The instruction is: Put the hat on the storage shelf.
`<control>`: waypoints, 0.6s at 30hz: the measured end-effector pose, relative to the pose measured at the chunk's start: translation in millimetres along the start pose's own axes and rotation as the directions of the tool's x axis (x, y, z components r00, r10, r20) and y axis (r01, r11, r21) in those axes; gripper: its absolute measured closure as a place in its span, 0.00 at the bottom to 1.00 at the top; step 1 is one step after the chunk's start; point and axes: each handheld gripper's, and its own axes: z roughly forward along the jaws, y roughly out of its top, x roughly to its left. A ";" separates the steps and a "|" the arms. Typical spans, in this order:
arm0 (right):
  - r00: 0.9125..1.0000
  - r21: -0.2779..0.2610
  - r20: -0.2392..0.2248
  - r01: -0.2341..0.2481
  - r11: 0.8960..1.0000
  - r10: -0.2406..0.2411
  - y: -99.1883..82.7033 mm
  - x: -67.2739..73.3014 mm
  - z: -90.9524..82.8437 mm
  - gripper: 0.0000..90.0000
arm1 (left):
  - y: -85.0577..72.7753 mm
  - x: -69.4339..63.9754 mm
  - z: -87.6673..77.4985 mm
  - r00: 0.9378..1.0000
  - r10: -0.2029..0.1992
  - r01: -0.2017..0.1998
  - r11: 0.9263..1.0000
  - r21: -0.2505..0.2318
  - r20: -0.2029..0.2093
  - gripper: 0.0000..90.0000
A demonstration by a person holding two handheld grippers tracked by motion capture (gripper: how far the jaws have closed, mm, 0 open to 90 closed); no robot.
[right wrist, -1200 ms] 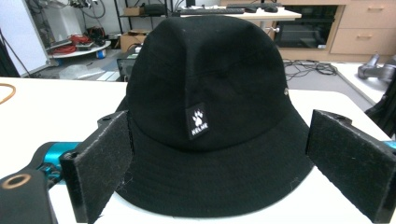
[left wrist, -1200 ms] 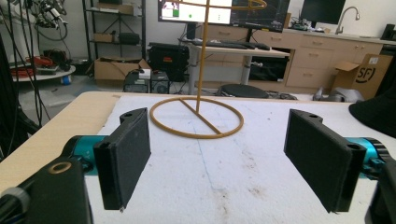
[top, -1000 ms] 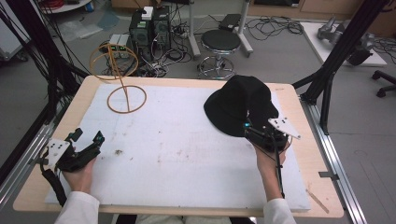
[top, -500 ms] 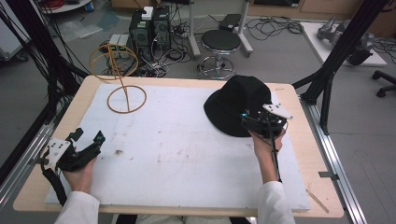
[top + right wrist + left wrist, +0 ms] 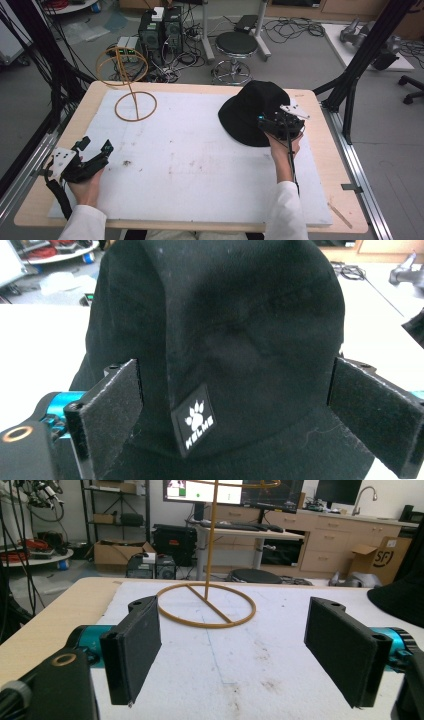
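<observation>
Hat: the black hat point(image 5: 252, 112) lies on the bench point(image 5: 200, 165), directly ahead of the right tongs point(image 5: 278, 125).
Right tongs: spread wide, jaws on either side of the crown, pinching nothing.
Right gripper view: a white paw label point(image 5: 195, 421) on the crown.
Left tongs point(image 5: 95, 155): spread, empty, well apart from the hat.
Left gripper view: wire stand point(image 5: 207, 605) just beyond the jaws.
</observation>
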 end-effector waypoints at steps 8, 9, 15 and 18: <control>0.999 0.041 -0.018 0.044 0.998 -0.043 10.9 8.4 10.9 0.08 | -0.2 -0.8 0.9 1.000 0.001 -0.001 1.000 0.004 0.004 0.25; 0.999 0.047 -0.033 0.041 0.998 -0.039 11.6 10.1 14.3 0.08 | -0.2 -0.7 0.9 1.000 0.000 0.000 1.000 0.003 0.004 0.25; 0.999 0.053 -0.032 0.038 0.998 -0.037 11.6 14.5 24.9 0.08 | -0.4 -0.7 1.0 1.000 -0.002 0.002 1.000 0.004 0.006 0.25; 0.998 0.072 -0.009 0.055 0.996 -0.055 7.3 16.1 32.5 0.08 | -0.5 -0.7 1.0 1.000 -0.001 0.001 1.000 0.004 0.007 0.25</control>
